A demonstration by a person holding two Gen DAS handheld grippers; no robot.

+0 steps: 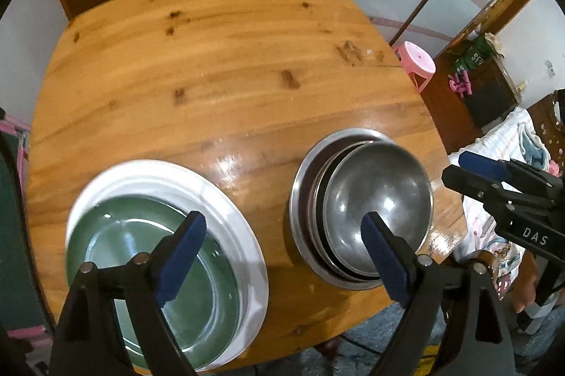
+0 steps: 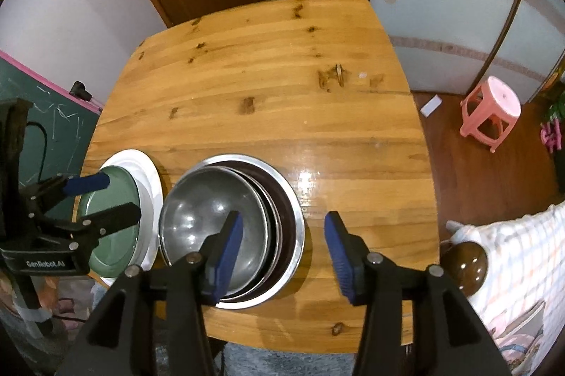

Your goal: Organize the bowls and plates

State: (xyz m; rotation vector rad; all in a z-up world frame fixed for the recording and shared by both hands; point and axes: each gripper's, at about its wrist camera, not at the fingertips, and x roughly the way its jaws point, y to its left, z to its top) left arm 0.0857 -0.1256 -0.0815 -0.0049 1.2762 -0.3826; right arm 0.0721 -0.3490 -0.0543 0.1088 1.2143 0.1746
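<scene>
On the round wooden desk (image 2: 265,86), a nested stack of steel bowls (image 2: 229,234) is sitting just right of a green plate (image 1: 155,270) lying on a white plate (image 1: 226,213). The left tongs (image 1: 282,256) are hovering wide open, holding nothing, above the gap between plates and bowls; the right tongs (image 2: 284,247) are standing partly open, empty, over the bowls' right rim.

1. The left gripper (image 1: 284,236) points steeply down, jaws spread wide with nothing between the blue pads, up above the table (image 1: 219,65).
2. The right gripper (image 2: 284,243) also tilts steeply down over the table, jaws parted, pads gripping nothing.
3. The two grippers hang side by side, apart.
</scene>
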